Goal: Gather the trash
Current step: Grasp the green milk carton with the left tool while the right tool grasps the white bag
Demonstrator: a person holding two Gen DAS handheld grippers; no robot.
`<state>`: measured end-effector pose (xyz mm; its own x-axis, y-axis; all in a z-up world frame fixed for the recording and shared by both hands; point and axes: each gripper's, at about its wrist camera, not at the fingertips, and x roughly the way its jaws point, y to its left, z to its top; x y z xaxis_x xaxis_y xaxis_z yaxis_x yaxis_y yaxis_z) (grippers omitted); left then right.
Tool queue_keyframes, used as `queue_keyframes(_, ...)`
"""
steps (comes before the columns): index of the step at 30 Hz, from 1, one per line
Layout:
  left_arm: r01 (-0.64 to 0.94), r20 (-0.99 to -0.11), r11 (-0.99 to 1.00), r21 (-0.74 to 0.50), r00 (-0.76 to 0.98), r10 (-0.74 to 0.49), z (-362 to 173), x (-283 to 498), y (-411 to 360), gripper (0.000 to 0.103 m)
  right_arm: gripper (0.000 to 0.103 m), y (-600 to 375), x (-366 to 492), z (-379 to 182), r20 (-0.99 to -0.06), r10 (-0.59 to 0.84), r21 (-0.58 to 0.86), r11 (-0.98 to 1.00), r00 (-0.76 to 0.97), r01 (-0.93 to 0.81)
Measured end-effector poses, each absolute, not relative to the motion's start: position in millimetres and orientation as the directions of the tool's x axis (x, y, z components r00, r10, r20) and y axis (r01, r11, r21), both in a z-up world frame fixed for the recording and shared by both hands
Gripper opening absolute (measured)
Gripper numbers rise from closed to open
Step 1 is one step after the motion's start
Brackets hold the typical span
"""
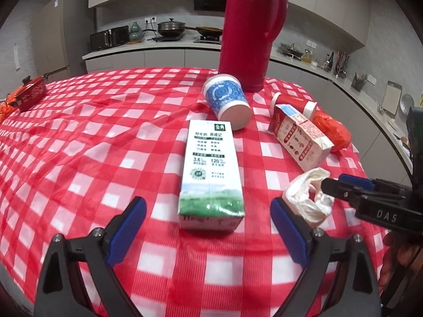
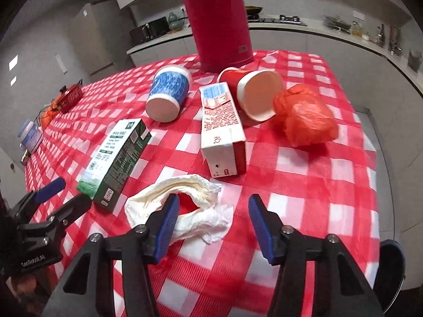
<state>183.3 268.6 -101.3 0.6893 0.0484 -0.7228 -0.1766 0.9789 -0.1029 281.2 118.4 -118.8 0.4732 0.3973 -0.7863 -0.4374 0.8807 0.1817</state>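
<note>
Beside the green-and-white milk carton (image 1: 211, 174) printed "3.6" and "120", a crumpled white tissue (image 2: 182, 206) lies between the right gripper's (image 2: 211, 222) spread jaws, while the left gripper (image 1: 208, 227) is also spread.

Two fisheye views look forward and slightly down from low over a red-checked table (image 1: 79, 145), toward kitchen counters at the far side. The left wrist view sits close behind a green-and-white carton (image 1: 211, 169), which lies centred. The right wrist view sits further right, close over a crumpled white tissue (image 2: 185, 206). Both share the carton (image 2: 116, 158), tissue (image 1: 306, 198), blue cup (image 1: 227, 100) and red flask (image 1: 248, 31).
</note>
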Motion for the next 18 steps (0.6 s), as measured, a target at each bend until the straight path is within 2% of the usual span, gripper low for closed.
queue_keyframes(3, -0.171, -0.733, 0.978, -0.118, 0.679, 0.031, -108, 192, 271, 0.09, 0.044, 126, 289, -129, -0.8, 0.407, 0.19, 0.868, 0.44, -0.458)
queue_keyframes(5, -0.169, -0.74, 0.978, -0.126, 0.672, 0.02, -111, 196, 272, 0.087, 0.031, 128, 293, -134, -0.803, 0.418, 0.203, 0.862, 0.425, -0.464)
queue_keyframes(7, -0.167, -0.743, 0.976, -0.137, 0.669, 0.01, -113, 198, 273, 0.072, 0.018, 129, 294, -137, -0.799, 0.433, 0.221, 0.856, 0.417, -0.467)
queue_keyframes(9, -0.168, -0.749, 0.975, -0.148, 0.662, 0.0, -115, 200, 275, 0.059, 0.016, 128, 293, -138, -0.791, 0.442, 0.228, 0.855, 0.424, -0.466)
queue_keyframes(18, -0.171, -0.708, 0.974, -0.151, 0.706, 0.014, -105, 192, 277, 0.056, 0.012, 122, 284, -127, -0.766, 0.461, 0.244, 0.853, 0.448, -0.461)
